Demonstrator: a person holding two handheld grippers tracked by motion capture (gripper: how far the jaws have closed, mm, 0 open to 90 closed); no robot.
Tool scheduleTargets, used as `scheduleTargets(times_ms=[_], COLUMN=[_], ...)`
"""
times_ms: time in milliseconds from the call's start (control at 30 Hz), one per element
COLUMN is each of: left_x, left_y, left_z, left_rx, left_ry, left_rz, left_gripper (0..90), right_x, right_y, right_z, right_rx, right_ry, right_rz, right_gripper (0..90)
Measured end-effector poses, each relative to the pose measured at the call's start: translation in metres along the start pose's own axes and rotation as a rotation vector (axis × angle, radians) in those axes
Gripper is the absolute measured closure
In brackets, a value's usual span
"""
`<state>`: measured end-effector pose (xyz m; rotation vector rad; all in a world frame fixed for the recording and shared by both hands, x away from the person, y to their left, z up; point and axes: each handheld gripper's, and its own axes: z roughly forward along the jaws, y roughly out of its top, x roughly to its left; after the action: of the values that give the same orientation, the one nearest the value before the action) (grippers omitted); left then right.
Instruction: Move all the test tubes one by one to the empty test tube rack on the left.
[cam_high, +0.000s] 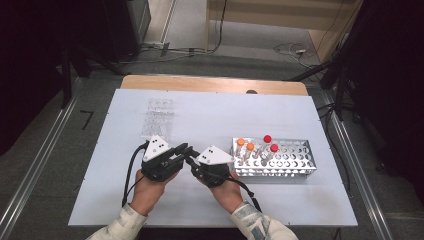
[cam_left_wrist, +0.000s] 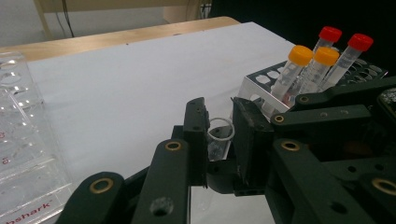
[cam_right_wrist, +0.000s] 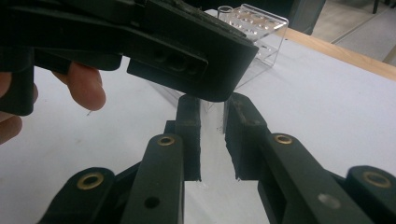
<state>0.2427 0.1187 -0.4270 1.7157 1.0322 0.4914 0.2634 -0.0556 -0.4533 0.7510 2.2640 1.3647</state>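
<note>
A clear uncapped tube (cam_left_wrist: 217, 148) stands between the jaws of my left gripper (cam_left_wrist: 219, 122), which press on it just below its open rim. My right gripper (cam_right_wrist: 213, 105) also has its jaws closed against the clear tube (cam_right_wrist: 212, 135), lower down. In the high view the left gripper (cam_high: 185, 149) and right gripper (cam_high: 192, 158) meet tip to tip at the table's middle front. Beyond the left gripper's jaw in the right gripper view, the tube's rim (cam_right_wrist: 225, 9) sticks out.
A metal tube rack (cam_high: 295, 167) at the right holds two orange-capped tubes (cam_high: 245, 144) and two red-capped tubes (cam_high: 270, 143). A clear plastic rack (cam_high: 159, 117) lies at the back left. The white table top (cam_high: 215, 115) lies bare between them.
</note>
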Motion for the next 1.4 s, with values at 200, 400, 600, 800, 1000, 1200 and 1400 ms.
scheduleTargets(times_ms=[200, 400, 600, 800, 1000, 1200, 1400], left_x=[0.000, 0.000, 0.001, 0.007, 0.021, 0.035, 0.049], left_y=[0.000, 0.000, 0.000, 0.004, 0.010, 0.018, 0.028], left_z=[0.000, 0.000, 0.000, -0.002, -0.007, -0.014, -0.024], left_rx=[-0.003, -0.001, -0.005, -0.010, -0.015, -0.031, -0.070], left_ry=[0.003, 0.003, 0.009, 0.025, 0.060, 0.100, 0.130], left_rz=[0.003, 0.006, 0.004, -0.013, -0.049, -0.065, -0.095], left_gripper=[76.4, 76.5, 76.5, 76.5, 76.5, 76.5, 76.5], right_x=[0.000, 0.000, -0.002, -0.004, -0.004, -0.006, -0.010], right_y=[0.000, 0.000, 0.000, 0.000, -0.001, -0.004, -0.015], right_z=[0.000, 0.000, 0.001, -0.003, -0.020, -0.042, -0.062], right_rx=[-0.001, 0.000, 0.014, 0.040, 0.043, 0.039, 0.039], right_ry=[0.000, 0.000, 0.019, 0.044, 0.064, 0.072, 0.081], right_rz=[0.003, 0.001, 0.027, 0.026, 0.027, 0.009, 0.014], right_gripper=[73.2, 72.7, 56.6, 36.6, 32.3, 29.8, 29.7])
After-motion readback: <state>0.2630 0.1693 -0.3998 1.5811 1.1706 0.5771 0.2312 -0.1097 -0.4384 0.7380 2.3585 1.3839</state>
